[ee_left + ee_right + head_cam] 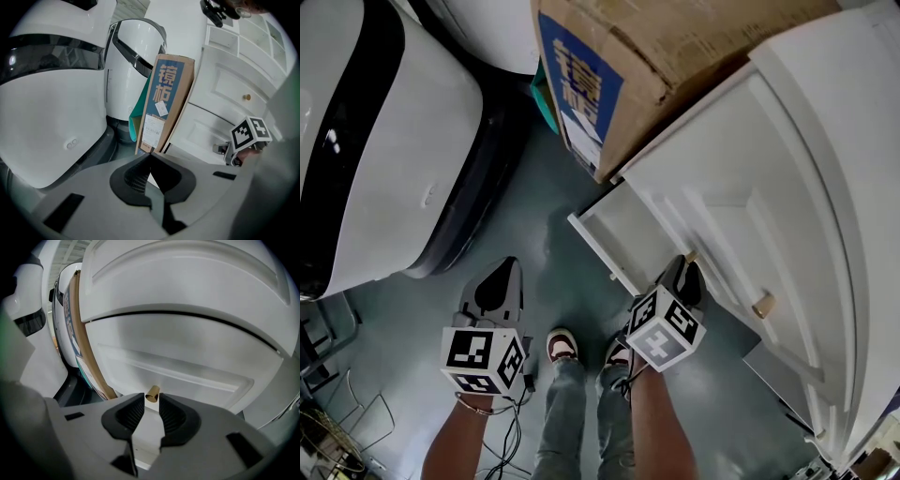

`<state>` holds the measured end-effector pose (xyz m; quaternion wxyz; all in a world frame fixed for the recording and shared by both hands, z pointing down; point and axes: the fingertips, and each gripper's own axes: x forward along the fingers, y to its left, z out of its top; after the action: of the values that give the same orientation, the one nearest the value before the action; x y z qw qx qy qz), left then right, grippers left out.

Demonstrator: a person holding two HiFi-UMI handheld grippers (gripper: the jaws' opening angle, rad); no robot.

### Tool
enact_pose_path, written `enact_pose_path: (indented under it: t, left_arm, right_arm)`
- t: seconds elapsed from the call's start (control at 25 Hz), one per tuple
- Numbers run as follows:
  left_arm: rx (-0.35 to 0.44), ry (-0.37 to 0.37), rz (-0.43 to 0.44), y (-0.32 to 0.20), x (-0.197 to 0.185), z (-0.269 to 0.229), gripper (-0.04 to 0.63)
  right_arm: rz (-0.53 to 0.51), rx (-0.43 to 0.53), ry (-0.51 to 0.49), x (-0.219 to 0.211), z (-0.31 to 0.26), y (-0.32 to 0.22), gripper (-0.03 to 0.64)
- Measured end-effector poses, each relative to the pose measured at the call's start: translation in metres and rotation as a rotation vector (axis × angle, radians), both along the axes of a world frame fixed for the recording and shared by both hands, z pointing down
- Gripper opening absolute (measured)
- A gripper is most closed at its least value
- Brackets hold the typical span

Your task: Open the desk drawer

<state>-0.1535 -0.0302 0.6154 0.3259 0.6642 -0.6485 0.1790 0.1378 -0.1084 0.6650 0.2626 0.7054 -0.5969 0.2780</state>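
The white desk (787, 187) fills the right of the head view. Its drawer (602, 234) stands partly pulled out toward my feet. On the white panel front sits a small brass knob (152, 393), also seen as the knob (691, 255) from above. My right gripper (151, 399) has its two tips on either side of this knob and touching it; from above the right gripper (687, 267) sits at the panel. My left gripper (500, 281) hangs over the floor left of the drawer. The left gripper (149, 157) is shut and holds nothing.
A cardboard box (619, 75) with a blue label leans against the desk behind the drawer. A large white rounded machine (384, 141) stands at the left. A second brass knob (762, 305) is lower on the desk. A person's shoes (562, 345) stand between the grippers, and cables (337, 441) lie at the bottom left.
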Motion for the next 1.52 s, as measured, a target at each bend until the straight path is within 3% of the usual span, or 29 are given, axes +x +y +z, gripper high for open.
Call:
enact_pose_path:
  t: [0.8,1.52]
  left_arm:
    - [-0.008,0.004,-0.029,0.016,-0.004,0.002,0.017]
    - [-0.014,0.009,-0.056,0.036,-0.015,0.003,0.017]
  right_arm:
    - [0.01,0.035,-0.044,0.002,0.009,-0.003,0.084]
    - [0.039,-0.003,-0.034,-0.014,0.003,0.024,0.083]
